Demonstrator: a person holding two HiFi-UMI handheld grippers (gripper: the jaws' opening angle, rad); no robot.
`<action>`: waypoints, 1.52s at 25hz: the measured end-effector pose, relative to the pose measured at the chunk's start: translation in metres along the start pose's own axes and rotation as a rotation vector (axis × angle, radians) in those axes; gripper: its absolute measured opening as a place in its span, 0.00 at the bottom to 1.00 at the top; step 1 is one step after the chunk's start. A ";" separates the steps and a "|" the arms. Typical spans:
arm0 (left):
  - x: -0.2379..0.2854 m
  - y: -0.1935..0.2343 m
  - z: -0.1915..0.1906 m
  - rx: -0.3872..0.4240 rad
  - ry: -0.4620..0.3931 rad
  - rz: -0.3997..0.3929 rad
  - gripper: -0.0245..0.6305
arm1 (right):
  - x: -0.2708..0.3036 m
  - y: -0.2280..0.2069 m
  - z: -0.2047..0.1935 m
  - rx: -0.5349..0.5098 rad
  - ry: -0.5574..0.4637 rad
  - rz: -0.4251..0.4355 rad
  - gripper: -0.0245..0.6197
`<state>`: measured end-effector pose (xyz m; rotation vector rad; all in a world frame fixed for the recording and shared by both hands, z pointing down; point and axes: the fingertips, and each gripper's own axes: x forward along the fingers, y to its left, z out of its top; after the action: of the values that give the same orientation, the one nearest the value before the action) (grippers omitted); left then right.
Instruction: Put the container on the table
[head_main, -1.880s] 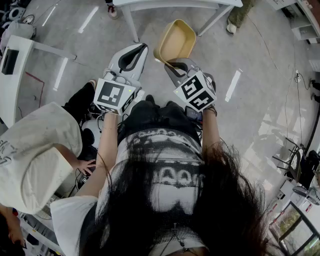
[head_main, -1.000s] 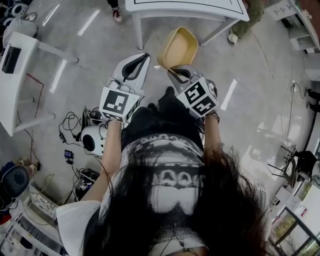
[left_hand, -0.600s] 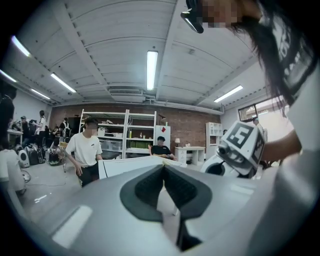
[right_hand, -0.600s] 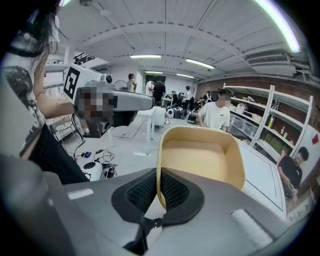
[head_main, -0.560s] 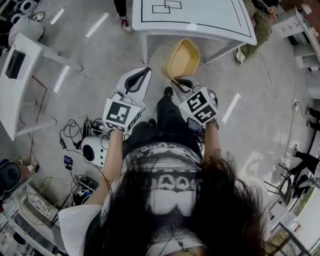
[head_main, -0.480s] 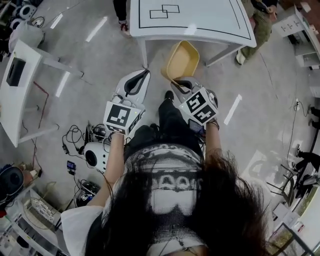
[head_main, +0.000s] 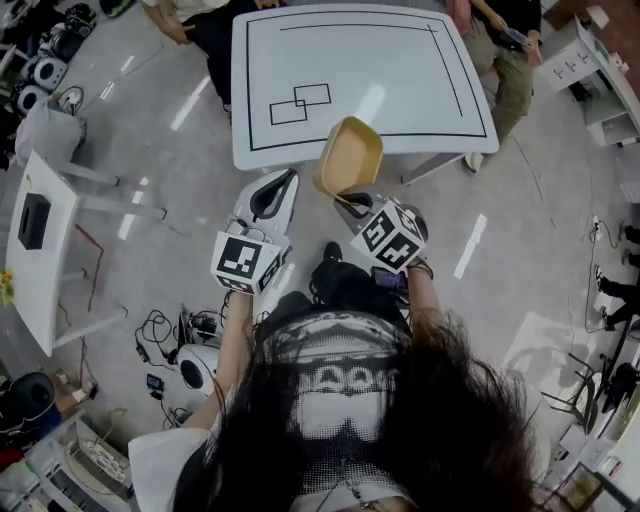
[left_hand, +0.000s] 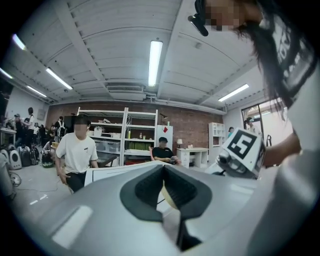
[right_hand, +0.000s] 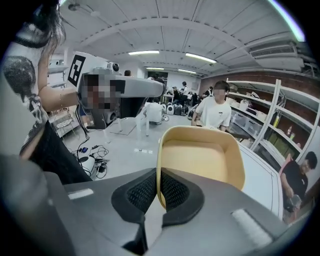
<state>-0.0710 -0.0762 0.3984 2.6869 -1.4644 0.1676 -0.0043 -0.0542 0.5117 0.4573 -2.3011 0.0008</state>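
Looking down from the head view, the right gripper (head_main: 347, 200) is clamped on the near rim of the yellow container (head_main: 350, 155), one pad inside the wall and one outside. The tub sticks out ahead of it, long axis pointing at the white table (head_main: 400, 70), and its far end seems to reach the table's near edge. The left gripper (head_main: 288, 178) is pinched together on nothing just beside it, so imo the right hand does the placing.
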 end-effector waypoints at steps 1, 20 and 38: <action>0.013 0.003 0.000 -0.003 0.005 -0.004 0.04 | 0.003 -0.011 -0.002 0.001 0.004 0.008 0.05; 0.119 0.047 0.015 0.024 0.032 0.066 0.04 | 0.040 -0.139 -0.011 -0.022 -0.013 0.052 0.05; 0.203 0.149 0.030 0.046 0.034 -0.062 0.04 | 0.118 -0.242 0.010 0.075 0.085 -0.011 0.05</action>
<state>-0.0851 -0.3299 0.3975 2.7477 -1.3824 0.2446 -0.0073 -0.3203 0.5542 0.4986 -2.2204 0.0995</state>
